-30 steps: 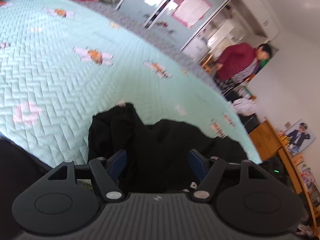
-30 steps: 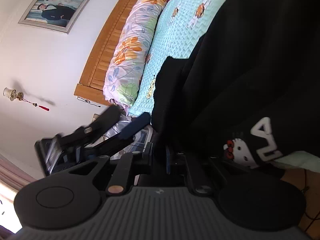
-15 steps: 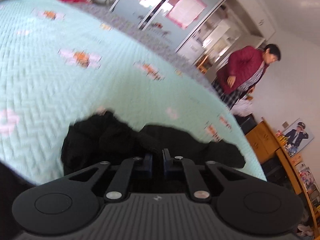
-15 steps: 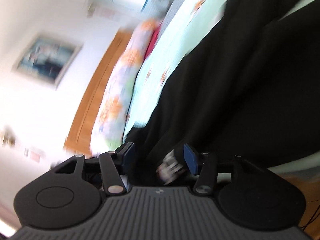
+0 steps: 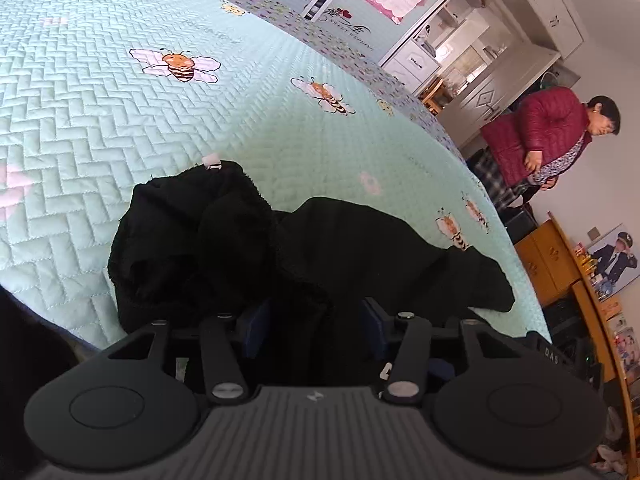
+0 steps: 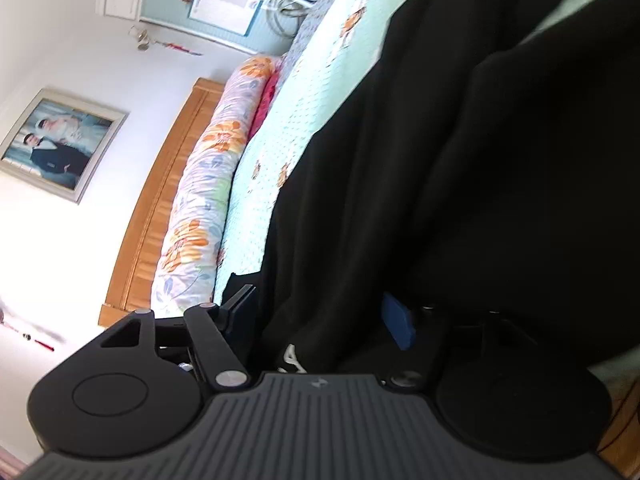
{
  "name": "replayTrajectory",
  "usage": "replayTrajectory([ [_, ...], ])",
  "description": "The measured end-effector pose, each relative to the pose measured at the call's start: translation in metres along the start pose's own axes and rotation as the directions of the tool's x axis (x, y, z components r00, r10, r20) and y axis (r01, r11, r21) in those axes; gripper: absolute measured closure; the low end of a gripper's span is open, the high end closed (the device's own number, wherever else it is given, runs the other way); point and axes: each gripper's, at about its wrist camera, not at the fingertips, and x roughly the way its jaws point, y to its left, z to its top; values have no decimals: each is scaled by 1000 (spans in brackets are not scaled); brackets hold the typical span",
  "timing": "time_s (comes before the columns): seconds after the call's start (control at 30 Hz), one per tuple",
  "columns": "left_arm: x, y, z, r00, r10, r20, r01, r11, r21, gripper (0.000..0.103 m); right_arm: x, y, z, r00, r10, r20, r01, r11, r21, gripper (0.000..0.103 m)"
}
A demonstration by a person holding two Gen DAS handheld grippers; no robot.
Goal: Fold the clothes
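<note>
Fingers of the left gripper (image 5: 314,326) stand well apart at 6 o'clock in the left wrist view, with a fold of the black garment (image 5: 304,252) lying between the blue pads, unclamped. Fingers of the right gripper (image 6: 326,320) are likewise spread wide, black cloth (image 6: 460,168) hanging between them without being pinched. Both views show the garment crumpled on the mint quilted bedspread (image 5: 120,92) near the bed's edge; a woman in a red jacket (image 5: 540,136) stands at 3 o'clock.

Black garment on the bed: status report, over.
Left gripper open, straddling cloth. Right gripper open, fabric between fingers. Black garment bunched, unfolded, at quilt edge. Nothing blocking.
</note>
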Motion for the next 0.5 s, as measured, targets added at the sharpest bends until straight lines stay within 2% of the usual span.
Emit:
replayTrajectory([
  [0.03,0,-2,0,1000,10,1,-10,1000,14,56,6,2,1,1000,0,-11,0,1000,-12,53],
  [0.07,1,-4,0,1000,20,1,-20,999,35,75,9,4,1,1000,-7,-17,6,1000,-25,75],
  [0.1,2,-7,1,1000,30,1,-30,998,55,91,9,7,2,1000,-13,-13,13,999,-39,90],
  [0.2,1,-13,7,999,8,32,-10,996,86,96,3,15,6,1000,0,21,1,997,-71,102],
  [0.3,-6,-24,22,995,-28,98,16,992,122,97,0,32,18,997,39,68,-31,994,-109,103],
  [0.4,-10,-45,65,983,-61,174,28,982,187,97,4,62,50,990,66,122,-43,982,-185,103],
  [0.47,-9,-64,105,967,-76,245,13,968,249,97,13,89,82,982,84,170,-40,968,-248,102],
  [0.5,-7,-68,127,955,-79,287,7,970,243,96,22,106,103,975,96,200,-37,959,-282,102],
])
